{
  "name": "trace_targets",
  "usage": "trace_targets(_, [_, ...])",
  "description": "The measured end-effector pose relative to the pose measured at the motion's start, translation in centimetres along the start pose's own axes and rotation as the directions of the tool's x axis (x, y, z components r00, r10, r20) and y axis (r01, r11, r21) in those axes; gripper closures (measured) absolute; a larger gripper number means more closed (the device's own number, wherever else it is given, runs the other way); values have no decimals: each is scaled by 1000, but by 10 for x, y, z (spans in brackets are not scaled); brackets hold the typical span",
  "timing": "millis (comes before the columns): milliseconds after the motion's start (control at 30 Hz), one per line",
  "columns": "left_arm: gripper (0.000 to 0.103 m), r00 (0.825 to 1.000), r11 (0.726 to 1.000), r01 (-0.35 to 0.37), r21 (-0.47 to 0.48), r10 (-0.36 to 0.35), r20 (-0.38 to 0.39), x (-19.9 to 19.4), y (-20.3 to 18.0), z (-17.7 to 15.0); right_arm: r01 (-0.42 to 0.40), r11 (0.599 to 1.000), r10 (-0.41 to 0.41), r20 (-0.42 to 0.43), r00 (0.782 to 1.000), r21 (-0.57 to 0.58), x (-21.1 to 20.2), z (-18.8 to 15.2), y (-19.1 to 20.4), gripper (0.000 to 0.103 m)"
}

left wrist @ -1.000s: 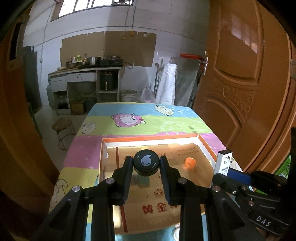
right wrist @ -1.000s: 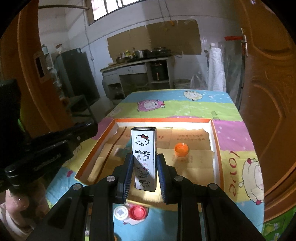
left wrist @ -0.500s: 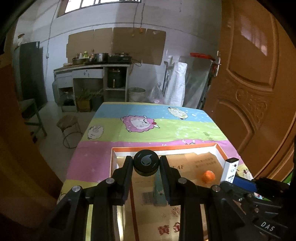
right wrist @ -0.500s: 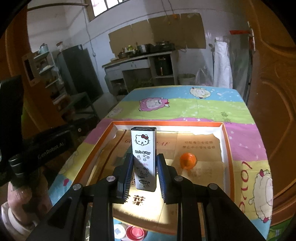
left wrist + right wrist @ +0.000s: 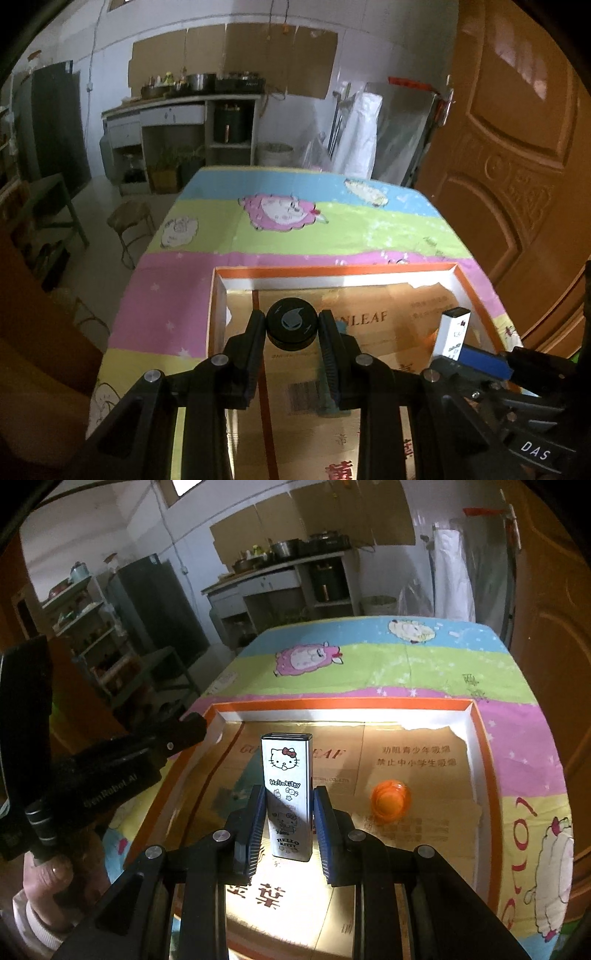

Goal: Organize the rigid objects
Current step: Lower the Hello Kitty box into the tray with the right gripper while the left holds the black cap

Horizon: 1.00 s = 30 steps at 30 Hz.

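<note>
Puck (image 5: 292, 324) & tin (image 5: 287, 797) gripped, tilted down

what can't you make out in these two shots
- Left wrist view: the orange cap in the box is hidden behind the white tin; only a glow shows.
- Left wrist view: the sides of the black cap are covered by the left gripper.
- Right wrist view: the small print on the white tin is too fine to read, and the right gripper covers its lower sides.
- Right wrist view: the box's near wall is hidden behind that gripper.

Open tray floor (image 5: 406, 775), only orange cap (image 5: 390, 798) obstructing.
</note>
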<state>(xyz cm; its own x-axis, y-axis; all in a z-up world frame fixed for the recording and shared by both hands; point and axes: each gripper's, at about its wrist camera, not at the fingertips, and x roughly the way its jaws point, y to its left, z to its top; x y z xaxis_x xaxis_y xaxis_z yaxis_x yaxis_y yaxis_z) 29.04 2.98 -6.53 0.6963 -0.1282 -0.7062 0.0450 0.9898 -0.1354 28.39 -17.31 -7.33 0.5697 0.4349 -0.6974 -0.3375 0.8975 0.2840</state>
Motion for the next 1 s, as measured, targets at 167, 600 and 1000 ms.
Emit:
trace_targets(167, [73,998,999,-31,-32,29,-51,17,8,-1,7,1000,-6,-26,1000,9,15,3,-4,76])
trace_targets(600, [73,989,998,-46,-48,39,-144,44,14,-5,41,999,-39,-80,996,23,39,4,-9,76])
trace_targets(1000, [72,980,996,-4,-93,-15,-197,55,22,-5,65,997,-62,-96,993,28,49,0,-11,76])
